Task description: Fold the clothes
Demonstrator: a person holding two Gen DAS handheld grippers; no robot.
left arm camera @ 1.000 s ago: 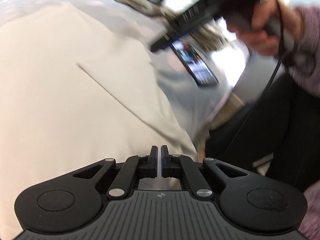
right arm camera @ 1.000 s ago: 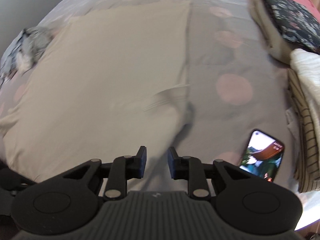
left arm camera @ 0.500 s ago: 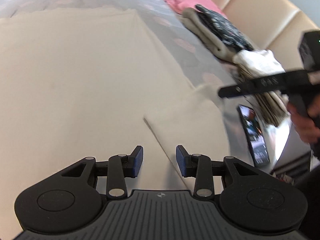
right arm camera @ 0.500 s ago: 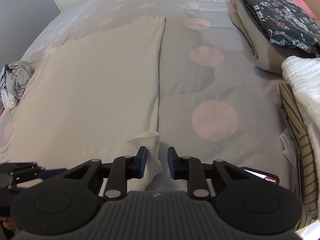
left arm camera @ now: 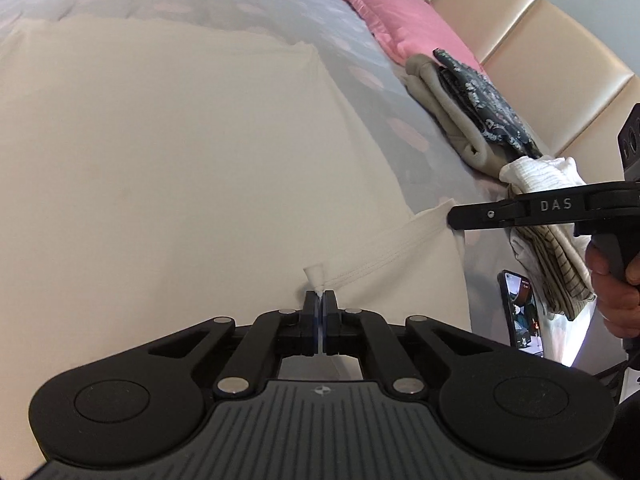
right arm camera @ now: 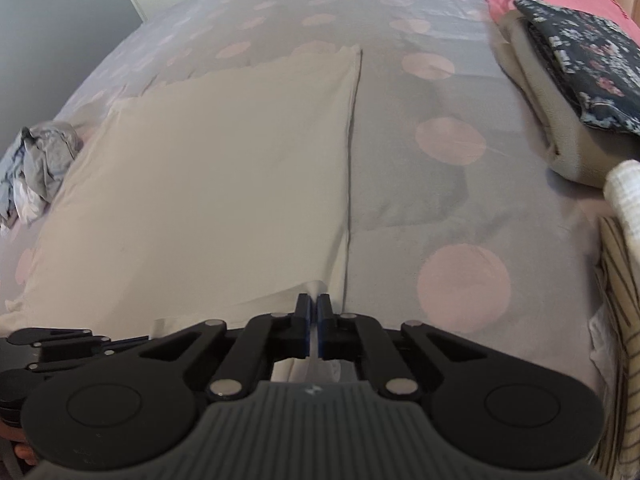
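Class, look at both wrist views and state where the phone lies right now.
The phone shows only in the left wrist view, at right, flat on the spotted bedspread, beside the striped folded clothes and below the right gripper.

The left gripper [left arm camera: 319, 300] is closed on a small pinch of the hem of a cream garment [left arm camera: 160, 168] spread flat over a grey bed [left arm camera: 352, 40] with pale pink dots. To the right, the right gripper [left arm camera: 454, 216] meets the garment's far hem corner, with the hem stretched between the two grippers. Behind it lie a pink pillow [left arm camera: 404, 20], a stack of folded clothes [left arm camera: 472, 108] and a phone [left arm camera: 520, 312] with its screen lit near the bed's edge.
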